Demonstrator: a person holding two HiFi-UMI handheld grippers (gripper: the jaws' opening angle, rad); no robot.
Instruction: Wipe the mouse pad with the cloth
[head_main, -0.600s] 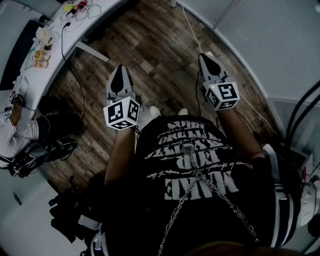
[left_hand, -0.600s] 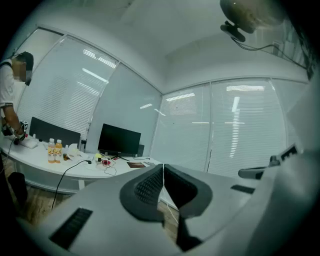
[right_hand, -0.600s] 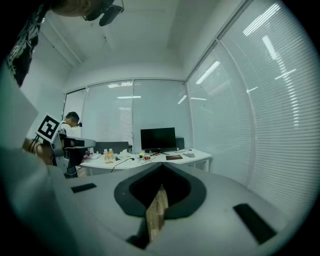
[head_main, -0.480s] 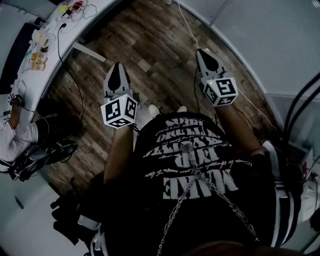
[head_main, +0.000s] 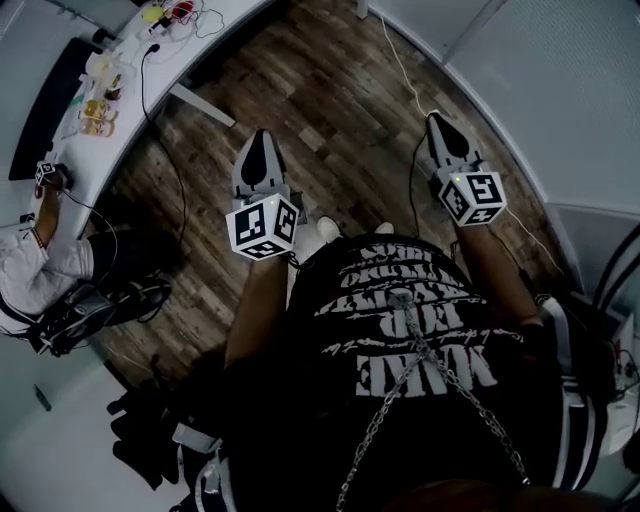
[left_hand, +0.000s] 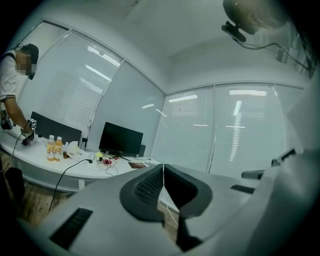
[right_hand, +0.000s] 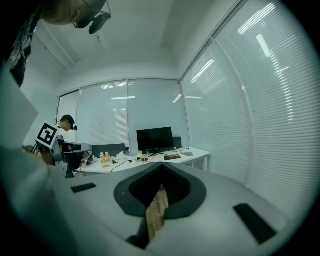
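No legible text: white lettering on the black shirt upside down, unreadable.

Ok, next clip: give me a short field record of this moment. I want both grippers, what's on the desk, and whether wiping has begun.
left gripper: shut, empty, held over the wood floor
right gripper: shut, empty, over the same floor
desk: ahead to the left, apart from both grippers
on desk: monitor, two bottles, black cable
other person: at the desk's left end
cloth and mouse pad: not made out in any view
task stage: wiping not begun
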